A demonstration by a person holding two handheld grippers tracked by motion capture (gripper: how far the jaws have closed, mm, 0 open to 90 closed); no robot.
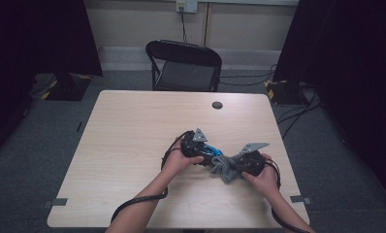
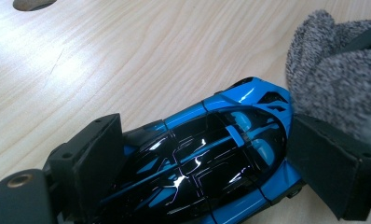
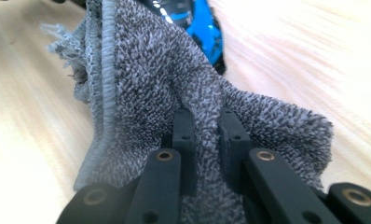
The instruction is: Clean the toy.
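Note:
A blue and black toy car (image 2: pixel 211 154) lies on the wooden table (image 1: pixel 133 136), clamped across its body between the jaws of my left gripper (image 2: pixel 202 158). In the high view the car (image 1: pixel 211 151) sits just right of my left gripper (image 1: pixel 201 150). A grey terry cloth (image 3: pixel 174 88) hangs bunched from my right gripper (image 3: pixel 207 135), whose jaws are shut on a fold of it. The cloth (image 2: pixel 333 79) rests against the car's front end. From above, the cloth (image 1: pixel 226 167) lies between the two hands, with my right gripper (image 1: pixel 239 164) at its right.
A black folding chair (image 1: pixel 184 65) stands behind the table's far edge. A round cable hole (image 1: pixel 217 105) sits near the table's back right. Cables trail from both grippers toward the front edge. Dark curtains and stands flank the table.

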